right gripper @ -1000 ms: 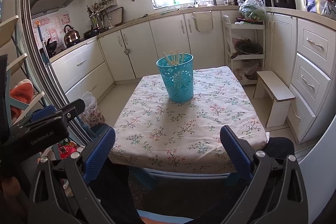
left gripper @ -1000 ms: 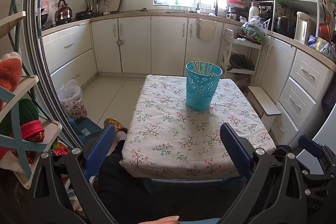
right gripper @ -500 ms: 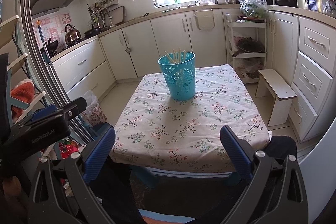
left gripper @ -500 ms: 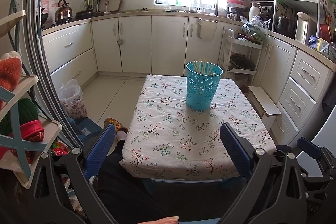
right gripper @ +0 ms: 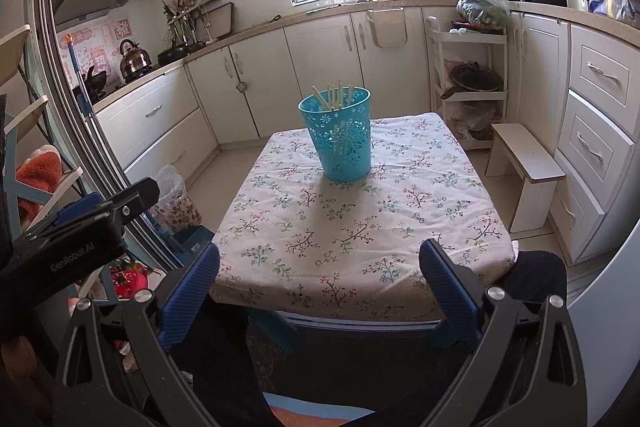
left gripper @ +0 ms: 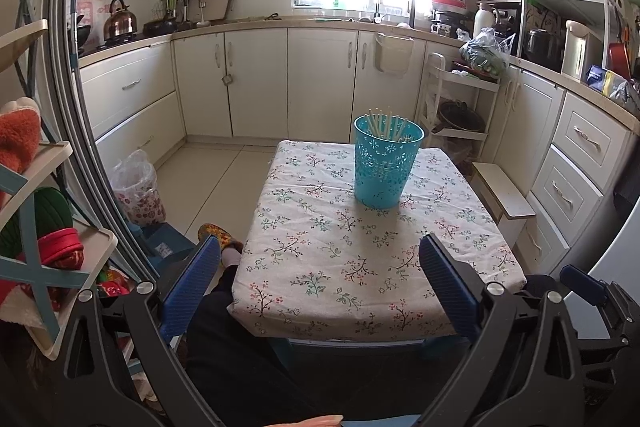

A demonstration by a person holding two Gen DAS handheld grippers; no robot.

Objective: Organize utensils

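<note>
Turquoise plastic forms the perforated basket (left gripper: 383, 163) we record in the left wrist view, upright toward the far half of the table (left gripper: 312, 259), with pale chopsticks (left gripper: 387, 123) standing bundled inside, tips above the rim. We judge that they stand on end so that they stay gathered and easy to draw out. Our left gripper (left gripper: 320, 283) hangs at the near table edge, tongs spread wide and empty, well apart from the basket. This view alone shows a slippered foot (left gripper: 218, 233) beside the table. In the right wrist view, our right gripper (right gripper: 320, 281) sits likewise wide and empty. Only here do we see the left gripper's black body from outside, at lower left, and the basket's other face.
</note>
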